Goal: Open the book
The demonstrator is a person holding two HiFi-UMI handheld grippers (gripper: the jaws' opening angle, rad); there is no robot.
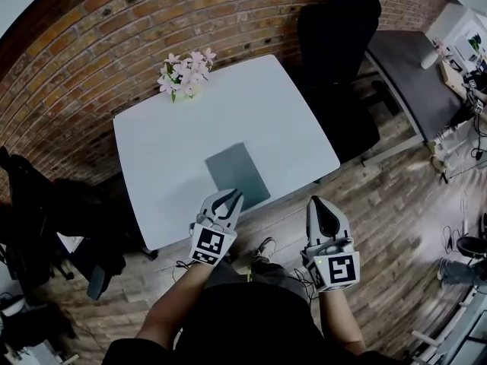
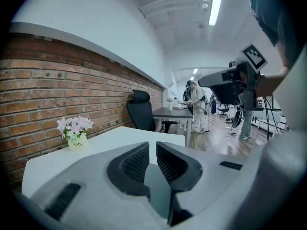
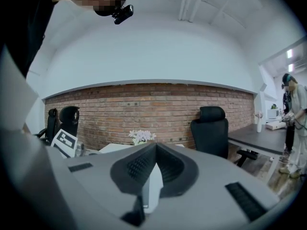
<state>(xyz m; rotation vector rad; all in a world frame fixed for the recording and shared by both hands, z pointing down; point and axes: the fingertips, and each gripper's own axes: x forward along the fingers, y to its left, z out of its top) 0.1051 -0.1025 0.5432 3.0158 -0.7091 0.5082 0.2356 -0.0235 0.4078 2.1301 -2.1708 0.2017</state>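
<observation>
Holds left hand-held gripper pressed together and empty, tips by the near left corner of the book (contact unclear). Shows the book closed, flat, near the front edge of the worktop. Holds right hand-held gripper pressed together too, empty, off the worktop over the floor. Risks shoving the book along or off the front edge, since closed tips cannot nip the cover and nothing steadies it. Has, far left, a pot holding pink flowers.

A white table bears a closed grey-green book and a pot of pink flowers.
</observation>
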